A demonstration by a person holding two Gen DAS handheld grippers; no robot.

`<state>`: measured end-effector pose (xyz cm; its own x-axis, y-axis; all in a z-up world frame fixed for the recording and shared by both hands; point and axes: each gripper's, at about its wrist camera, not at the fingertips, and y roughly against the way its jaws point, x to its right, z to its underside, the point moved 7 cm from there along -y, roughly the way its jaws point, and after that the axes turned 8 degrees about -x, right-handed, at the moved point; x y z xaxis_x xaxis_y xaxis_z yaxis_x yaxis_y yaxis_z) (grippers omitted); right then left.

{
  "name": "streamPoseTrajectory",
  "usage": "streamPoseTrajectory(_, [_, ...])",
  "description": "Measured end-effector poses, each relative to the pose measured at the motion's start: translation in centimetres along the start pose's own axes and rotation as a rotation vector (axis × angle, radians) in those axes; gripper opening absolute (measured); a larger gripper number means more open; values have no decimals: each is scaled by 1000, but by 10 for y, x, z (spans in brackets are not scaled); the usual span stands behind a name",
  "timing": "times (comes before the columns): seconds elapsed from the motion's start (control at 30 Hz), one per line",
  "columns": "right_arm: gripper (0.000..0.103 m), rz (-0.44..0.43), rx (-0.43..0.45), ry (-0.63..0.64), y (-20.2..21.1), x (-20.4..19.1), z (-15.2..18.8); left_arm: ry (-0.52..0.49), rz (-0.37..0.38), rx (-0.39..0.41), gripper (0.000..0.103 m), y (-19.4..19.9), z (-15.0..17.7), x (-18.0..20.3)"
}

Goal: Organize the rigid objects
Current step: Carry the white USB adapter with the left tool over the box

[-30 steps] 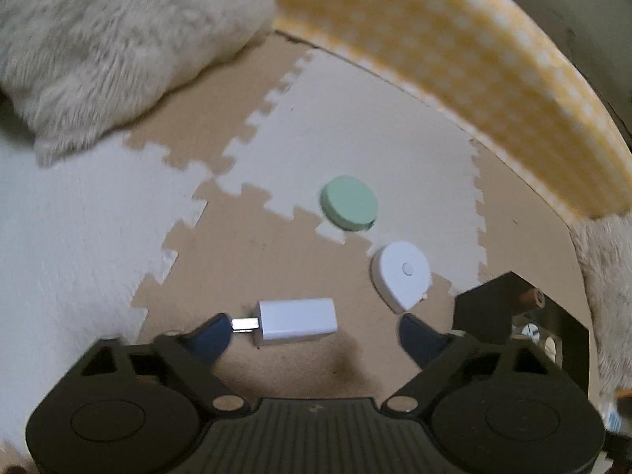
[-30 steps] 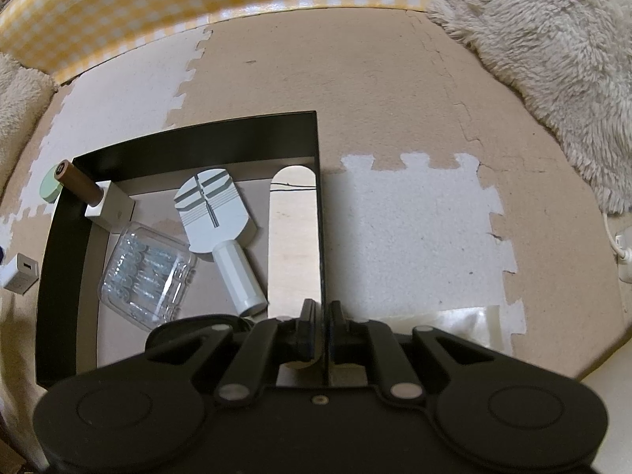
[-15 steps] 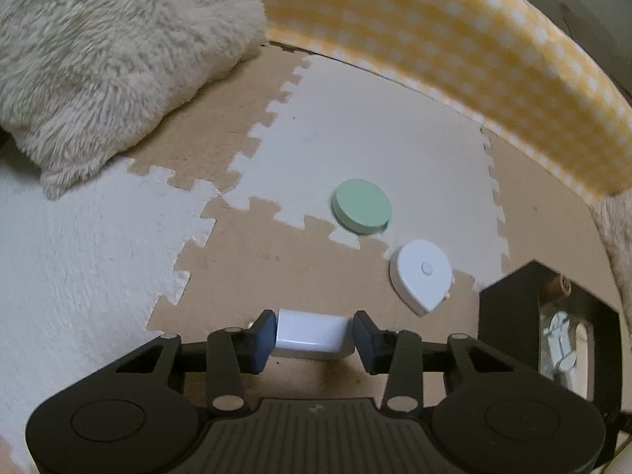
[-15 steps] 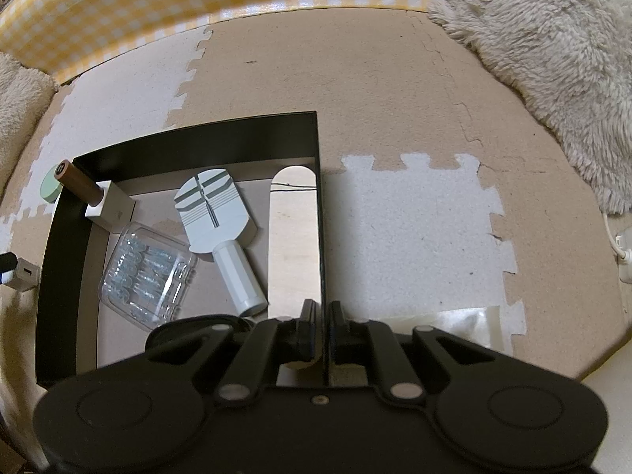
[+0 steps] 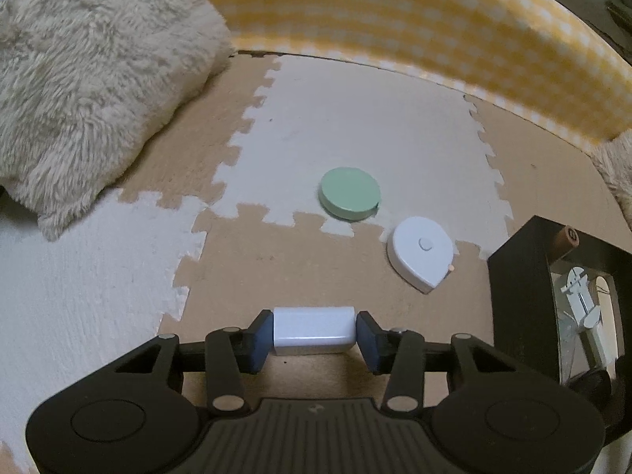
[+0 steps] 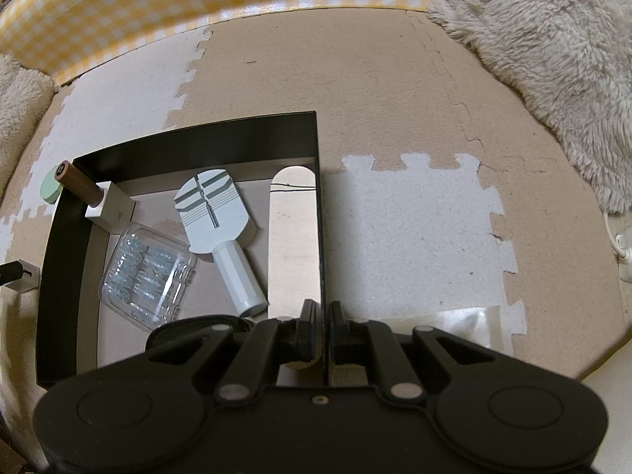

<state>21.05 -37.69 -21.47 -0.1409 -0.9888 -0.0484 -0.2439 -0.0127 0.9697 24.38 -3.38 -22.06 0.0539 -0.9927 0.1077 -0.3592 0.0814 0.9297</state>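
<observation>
My left gripper holds a white charger block just above the foam mat; its blue pads touch both ends while the jaws are opening slightly. Beyond it lie a green disc and a white teardrop-shaped case. A black box stands at the right. My right gripper is shut on the thin right wall of the black box. Inside lie a white watch tool, a clear plastic case, a wooden stick and a brown cylinder in a white block.
Fluffy cream cushions flank the mat. A yellow checked wall bounds the far side. A white cable lies at the right edge, and a clear plastic bag lies near the right gripper.
The left jaws closed from wide apart onto the white charger, and the left gripper rolled so the view turned. The right gripper and the box stayed still.
</observation>
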Motion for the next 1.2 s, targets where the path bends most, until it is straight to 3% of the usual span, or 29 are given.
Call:
streamPoseTrajectory(0.1, [9,-3,1,-2,0,0,0,42,62,17,46,9,-3,1])
streamPoseTrajectory(0.33, [9,1,2,2,0,0,-1,-21,203,107,46,49,-9,35])
streamPoseTrajectory(0.53, [9,7,1,8,0,-1,0,-130,336,101,46,70,9,82])
streamPoseTrajectory(0.73, [9,17,-2,19,0,-2,0,-185,425,82,46,73,19,120])
streamPoseTrajectory(0.9, [9,17,-1,19,0,-3,0,-226,419,70,46,66,12,157])
streamPoseTrajectory(1.03, [9,17,-1,20,0,-3,0,-191,402,56,46,49,-1,175])
streamPoseTrajectory(1.2, [9,16,-1,19,0,-3,0,-199,293,100,46,30,-15,193])
